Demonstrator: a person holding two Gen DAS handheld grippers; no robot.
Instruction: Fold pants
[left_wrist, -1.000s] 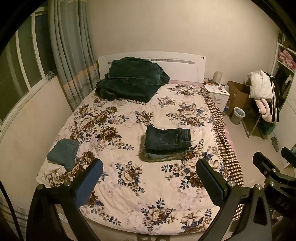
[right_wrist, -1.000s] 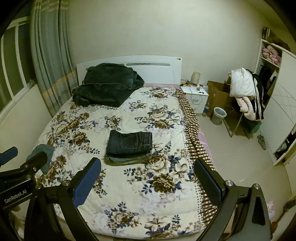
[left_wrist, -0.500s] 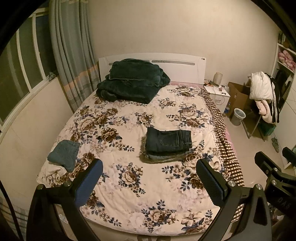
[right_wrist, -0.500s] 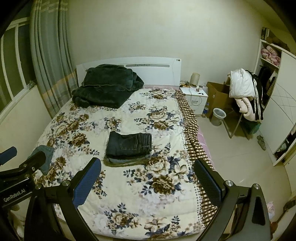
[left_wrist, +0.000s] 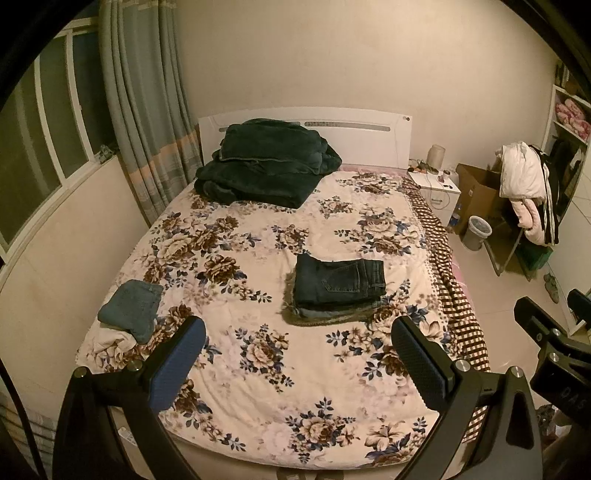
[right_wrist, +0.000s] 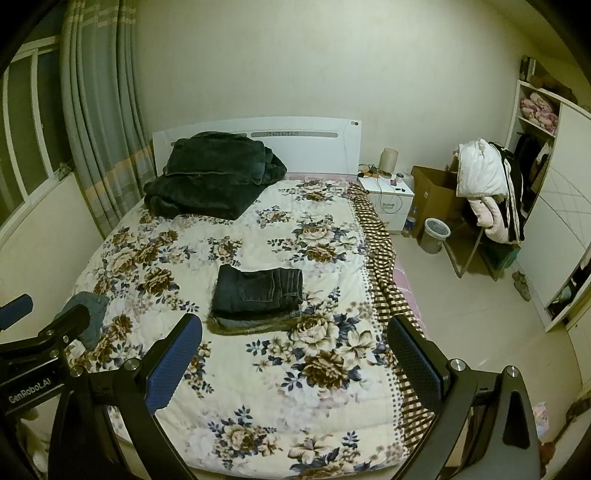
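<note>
A stack of folded pants with dark jeans on top (left_wrist: 338, 282) lies in the middle of the floral bed (left_wrist: 258, 387); it also shows in the right wrist view (right_wrist: 258, 291). A lighter blue pair of pants (left_wrist: 131, 310) lies bunched at the bed's left edge, partly hidden behind my left gripper's body in the right wrist view (right_wrist: 90, 314). My left gripper (left_wrist: 297, 352) is open and empty, well back from the foot of the bed. My right gripper (right_wrist: 295, 350) is open and empty too, beside it on the right.
A dark green blanket (left_wrist: 266, 170) is piled by the white headboard (left_wrist: 369, 125). A window and curtain (left_wrist: 147, 110) are left. Right of the bed stand a nightstand (right_wrist: 388, 195), cardboard box (right_wrist: 436, 195), bin (right_wrist: 436, 234), a chair with clothes (right_wrist: 487, 192) and a wardrobe (right_wrist: 554, 184).
Both grippers have drifted slightly back and up from the bed, so the whole scene sits a little lower in view. Nothing on the bed has moved.
</note>
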